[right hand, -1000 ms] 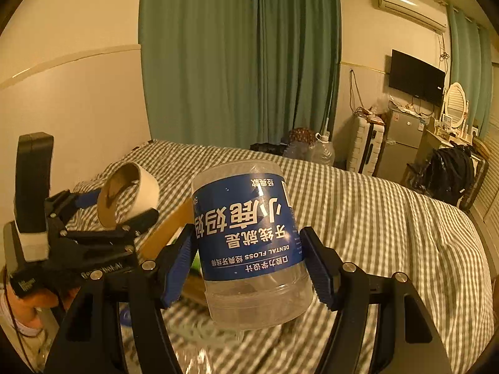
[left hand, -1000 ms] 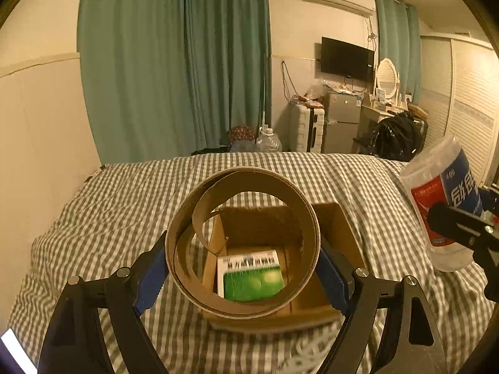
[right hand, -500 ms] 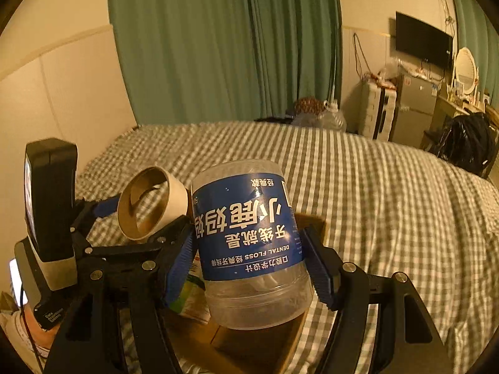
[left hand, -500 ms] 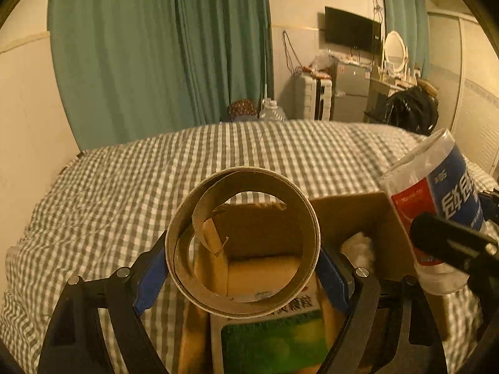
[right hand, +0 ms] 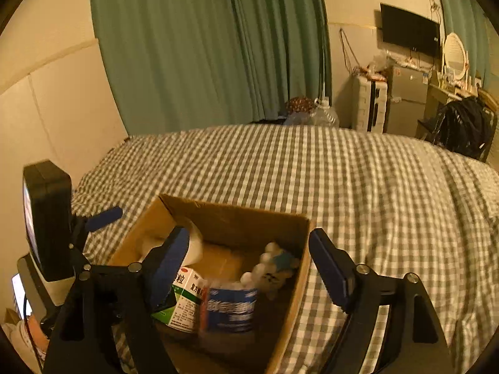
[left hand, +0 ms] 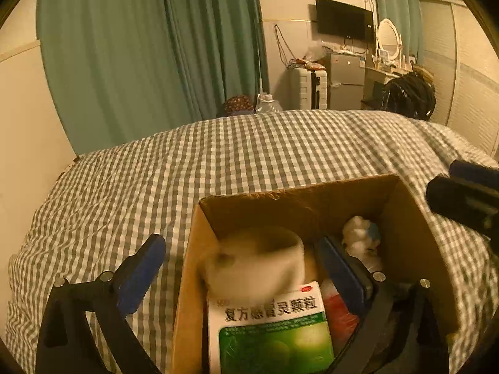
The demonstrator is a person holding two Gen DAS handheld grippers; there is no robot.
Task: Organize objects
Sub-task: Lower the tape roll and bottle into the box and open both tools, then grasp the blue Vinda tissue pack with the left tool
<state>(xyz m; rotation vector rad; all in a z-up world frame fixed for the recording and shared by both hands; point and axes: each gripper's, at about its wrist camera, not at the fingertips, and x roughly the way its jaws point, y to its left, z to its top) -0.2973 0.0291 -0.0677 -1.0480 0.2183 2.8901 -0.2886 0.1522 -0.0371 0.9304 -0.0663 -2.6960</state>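
Observation:
A cardboard box (left hand: 296,193) (right hand: 237,210) sits on the checked bedspread. Inside it lie a white tape roll (left hand: 255,258) (right hand: 193,246), blurred as if moving, a green-and-white medicine box (left hand: 271,327) (right hand: 184,299), a clear bottle with a blue label (right hand: 230,308) on its side, and a small white plush toy (left hand: 358,240) (right hand: 274,265). My left gripper (left hand: 240,271) is open over the box's left wall, holding nothing. My right gripper (right hand: 249,265) is open above the box, jaws spread and empty. The bottle's red label end (left hand: 340,314) shows beside the medicine box.
The grey-and-white checked bedspread (right hand: 343,180) stretches far behind and right of the box. A cream wall (right hand: 56,99) runs along the left. Green curtains (left hand: 156,46), a suitcase, small fridge and backpack stand beyond the bed. The left gripper's body (right hand: 46,218) stands left of the box.
Both grippers opened over the box. The tape roll left the left gripper and the bottle left the right; both now lie in the box. Both cameras moved closer to the box.

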